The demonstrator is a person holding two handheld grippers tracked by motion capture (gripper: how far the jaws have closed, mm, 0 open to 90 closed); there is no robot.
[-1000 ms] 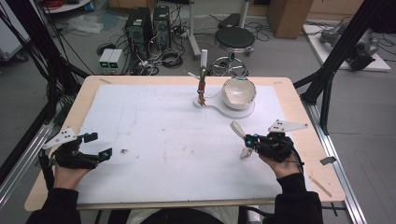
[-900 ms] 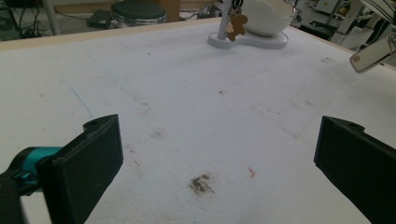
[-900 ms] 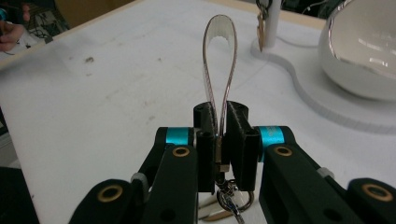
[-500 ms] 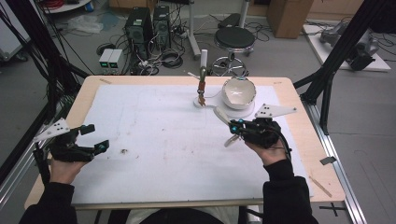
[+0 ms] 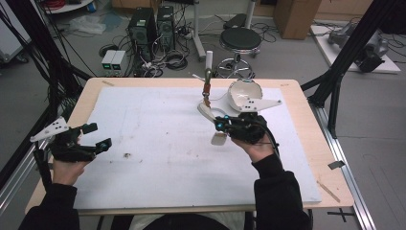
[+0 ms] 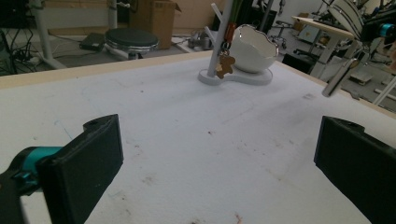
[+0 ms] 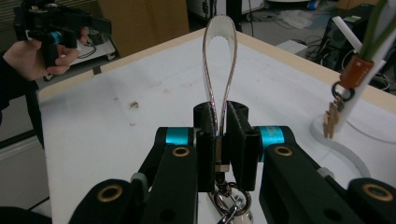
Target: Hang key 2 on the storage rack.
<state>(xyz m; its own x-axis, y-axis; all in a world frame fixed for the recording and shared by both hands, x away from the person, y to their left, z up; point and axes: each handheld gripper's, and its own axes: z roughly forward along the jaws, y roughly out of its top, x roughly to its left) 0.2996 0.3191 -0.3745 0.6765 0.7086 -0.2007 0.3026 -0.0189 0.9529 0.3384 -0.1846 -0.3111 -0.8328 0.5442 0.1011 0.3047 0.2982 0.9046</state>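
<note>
My right gripper (image 5: 221, 125) hovers just in front of the white key stand (image 5: 208, 72) and is shut on a pale looped key strap (image 5: 219, 139). In the right gripper view the strap's loop (image 7: 219, 56) rises from between the jaws, with its metal ring (image 7: 229, 198) hanging below. A brown tag with a gingerbread charm (image 6: 224, 65) hangs on the stand beside a white eggshell-shaped bowl (image 5: 244, 93). My left gripper (image 5: 99, 135) is held open over the mat's left edge, nothing between its jaws (image 6: 219, 177).
A white mat (image 5: 158, 143) covers the wooden table (image 5: 306, 124). The stand and bowl share a flat white base (image 5: 207, 111) at the far middle. Computers, cables and a stool (image 5: 240, 38) are on the floor beyond the table.
My right gripper has carried the strap leftward and farther from the person, up to the stand's base. The left gripper has lifted slightly and stayed open.
</note>
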